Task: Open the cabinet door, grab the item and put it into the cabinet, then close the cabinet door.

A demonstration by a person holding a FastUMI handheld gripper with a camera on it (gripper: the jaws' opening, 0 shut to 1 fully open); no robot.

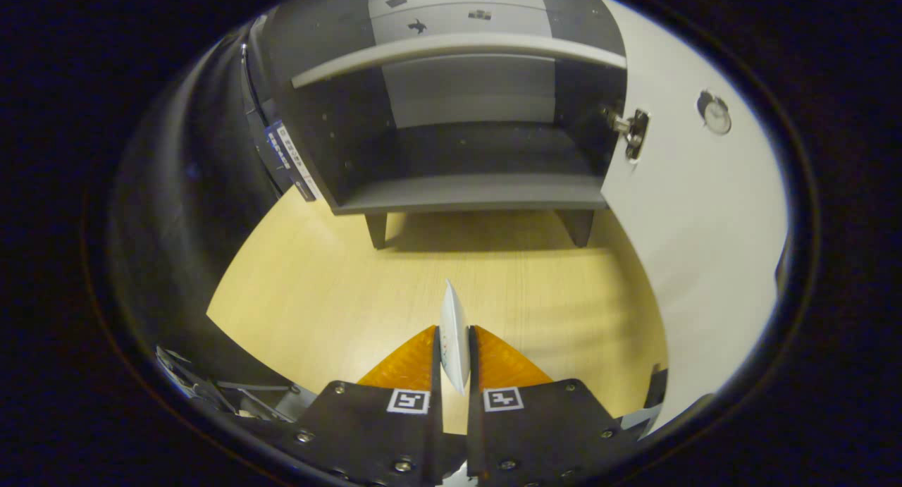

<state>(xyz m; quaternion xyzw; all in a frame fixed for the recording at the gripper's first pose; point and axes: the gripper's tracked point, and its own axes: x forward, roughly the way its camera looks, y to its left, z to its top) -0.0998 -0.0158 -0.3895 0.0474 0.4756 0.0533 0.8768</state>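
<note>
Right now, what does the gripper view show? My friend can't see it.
The gripper is shut on a thin white item, held edge-on above a wooden table. Beyond it stands a grey cabinet, its white door swung open.

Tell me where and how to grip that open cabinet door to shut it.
With the gripper shut on the thin white item, take the white door by its free edge nearest the fingers, coming from its inner face; hinge is at the cabinet.
</note>
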